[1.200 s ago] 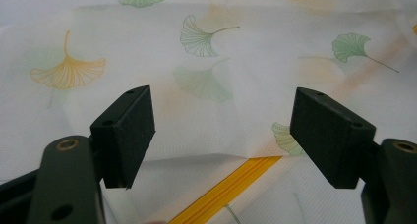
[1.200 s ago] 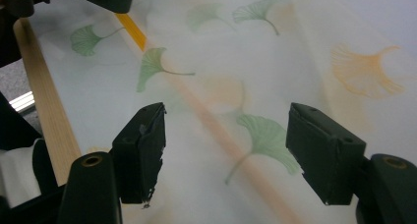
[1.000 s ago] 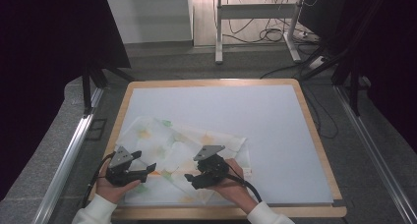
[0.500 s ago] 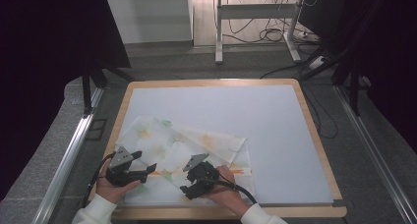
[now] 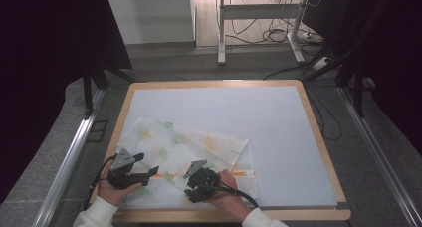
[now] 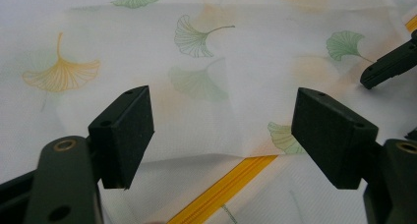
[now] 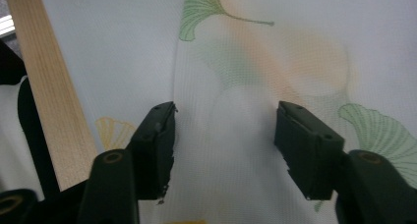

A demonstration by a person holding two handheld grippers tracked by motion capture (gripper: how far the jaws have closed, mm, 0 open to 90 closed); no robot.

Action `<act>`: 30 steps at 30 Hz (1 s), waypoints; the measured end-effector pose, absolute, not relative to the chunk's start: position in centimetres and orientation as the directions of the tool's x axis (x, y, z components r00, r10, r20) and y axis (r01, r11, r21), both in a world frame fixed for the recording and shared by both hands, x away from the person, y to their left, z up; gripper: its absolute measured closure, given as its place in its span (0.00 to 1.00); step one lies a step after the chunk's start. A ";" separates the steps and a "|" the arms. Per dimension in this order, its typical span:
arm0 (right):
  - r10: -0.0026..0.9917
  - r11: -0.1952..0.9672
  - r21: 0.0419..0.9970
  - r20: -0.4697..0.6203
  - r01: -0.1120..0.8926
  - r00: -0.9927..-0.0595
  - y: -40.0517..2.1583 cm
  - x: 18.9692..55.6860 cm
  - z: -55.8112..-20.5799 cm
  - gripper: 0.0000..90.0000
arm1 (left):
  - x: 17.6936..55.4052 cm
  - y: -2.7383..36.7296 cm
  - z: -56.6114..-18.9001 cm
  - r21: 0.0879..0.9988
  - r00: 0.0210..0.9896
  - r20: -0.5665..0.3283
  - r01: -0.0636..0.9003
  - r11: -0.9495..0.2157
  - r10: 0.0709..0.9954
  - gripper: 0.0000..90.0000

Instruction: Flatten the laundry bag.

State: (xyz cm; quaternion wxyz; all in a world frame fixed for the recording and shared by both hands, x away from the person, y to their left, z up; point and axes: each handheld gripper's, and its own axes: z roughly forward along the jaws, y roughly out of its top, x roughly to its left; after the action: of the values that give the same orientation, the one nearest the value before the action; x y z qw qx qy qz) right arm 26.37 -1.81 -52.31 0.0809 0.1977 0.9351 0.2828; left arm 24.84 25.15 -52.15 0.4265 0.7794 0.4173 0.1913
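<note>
A thin white cloth (image 5: 199,142) printed with green and orange ginkgo leaves lies folded on the white table top (image 5: 278,122), toward the front left. A yellow stripe (image 6: 226,184) runs along one hem. My left gripper (image 5: 149,173) rests low on the cloth's left front part, open, with the fabric (image 6: 206,62) flat beneath its jaws (image 6: 221,130). My right gripper (image 5: 190,187) sits at the cloth's front middle. Its jaws (image 7: 223,140) have just been closing and still stand apart, with a slight ridge of cloth (image 7: 255,62) between them. One of its fingertips (image 6: 388,69) shows in the left gripper view.
A wooden frame (image 5: 318,132) borders the table top, and its front strip (image 7: 54,111) runs close beside my right gripper. Bare white surface stretches to the right and the back. Metal rails flank the table, and cables lie on the floor behind.
My right hand has shifted left and toward the front edge, sinking onto the cloth. The left hand and the cloth have stayed put.
</note>
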 end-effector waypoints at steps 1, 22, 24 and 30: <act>0.419 0.760 0.562 -0.040 0.326 -0.907 -1.8 26.4 -52.3 0.53 | 24.8 25.1 -52.2 0.824 0.579 -0.058 0.487 -0.288 0.814 0.26; 0.442 0.725 0.591 -0.007 0.353 -0.897 -2.6 27.3 -51.8 0.98 | 24.9 25.1 -52.2 0.818 0.575 -0.054 0.494 -0.294 0.817 0.26; 0.443 0.722 0.592 0.001 0.357 -0.897 -2.7 27.3 -51.7 0.98 | 24.9 25.1 -52.2 0.818 0.575 -0.054 0.494 -0.294 0.816 0.26; 0.429 0.718 0.599 0.022 0.356 -0.903 -2.8 27.5 -51.5 0.98 | 24.9 25.1 -52.2 0.819 0.574 -0.054 0.493 -0.293 0.817 0.26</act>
State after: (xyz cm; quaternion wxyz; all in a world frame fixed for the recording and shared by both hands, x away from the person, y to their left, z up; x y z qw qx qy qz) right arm 27.49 -2.80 -51.46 0.0592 0.2122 0.9248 0.3102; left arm 24.92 25.09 -52.22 0.4212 0.7808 0.4195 0.1920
